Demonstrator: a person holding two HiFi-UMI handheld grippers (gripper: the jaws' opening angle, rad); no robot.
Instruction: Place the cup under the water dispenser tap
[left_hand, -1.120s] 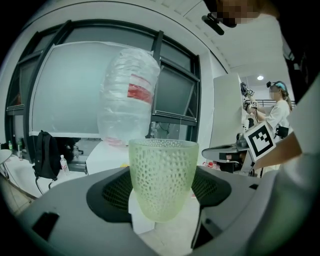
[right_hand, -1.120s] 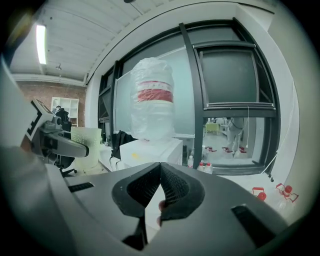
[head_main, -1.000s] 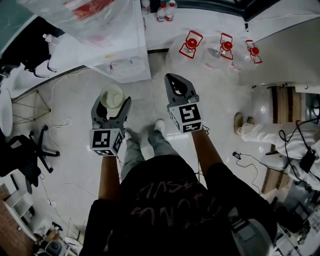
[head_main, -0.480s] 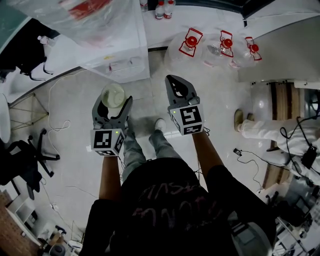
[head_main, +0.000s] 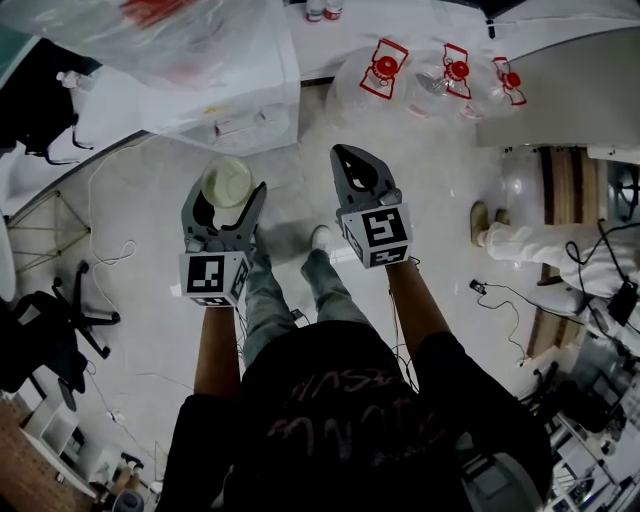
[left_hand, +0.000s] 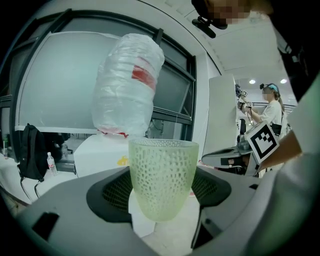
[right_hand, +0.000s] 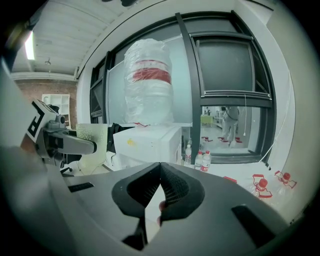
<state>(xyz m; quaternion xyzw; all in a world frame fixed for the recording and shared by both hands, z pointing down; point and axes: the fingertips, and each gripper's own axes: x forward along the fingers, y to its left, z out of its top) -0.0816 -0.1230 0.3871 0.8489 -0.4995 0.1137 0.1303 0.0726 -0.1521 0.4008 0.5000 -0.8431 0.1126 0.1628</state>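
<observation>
Dispenser first: the white water dispenser (left_hand: 102, 152) stands ahead across open floor (head_main: 150, 250), its plastic-wrapped bottle (left_hand: 129, 82) on top; no tap can be made out from here. The left gripper (head_main: 226, 200) is clamped on the pale green textured cup (left_hand: 162, 177), held upright in the air and well short of the machine. The right gripper (right_hand: 160, 175) has its jaws pressed together with nothing in them. By my reading the pickup is done; the approach and the setting down under the tap are left
</observation>
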